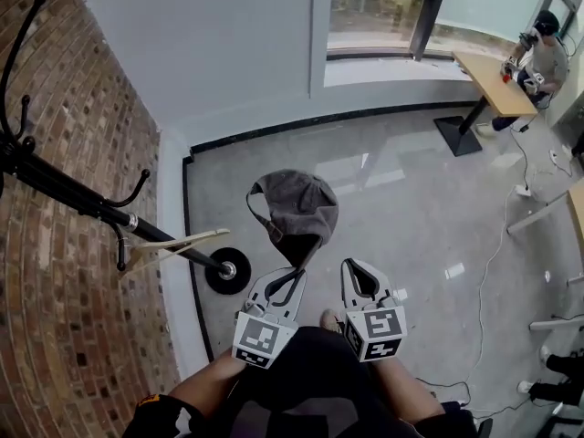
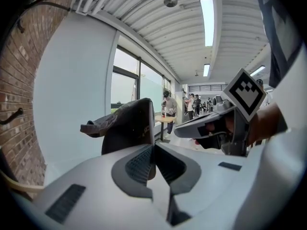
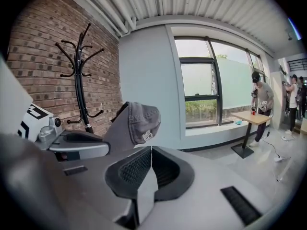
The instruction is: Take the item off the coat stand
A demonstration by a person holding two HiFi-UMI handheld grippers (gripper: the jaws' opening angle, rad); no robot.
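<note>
My left claw (image 1: 293, 275) pinches the edge of the grey cap (image 1: 294, 206), holding it clear of the coat stand (image 1: 73, 199); my right claw (image 1: 357, 270) is closed, empty.

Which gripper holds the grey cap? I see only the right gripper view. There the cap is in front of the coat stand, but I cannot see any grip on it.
Observer: The left gripper. In its own view the jaws are closed on the edge of the cap.
Operator: Does the cap touch the coat stand?
Observer: No. The head view shows it apart from the coat stand, hanging over the floor.
Operator: Is anything on the stand?
Observer: Yes, a pale wooden hanger on its lower part, near the base.
</note>
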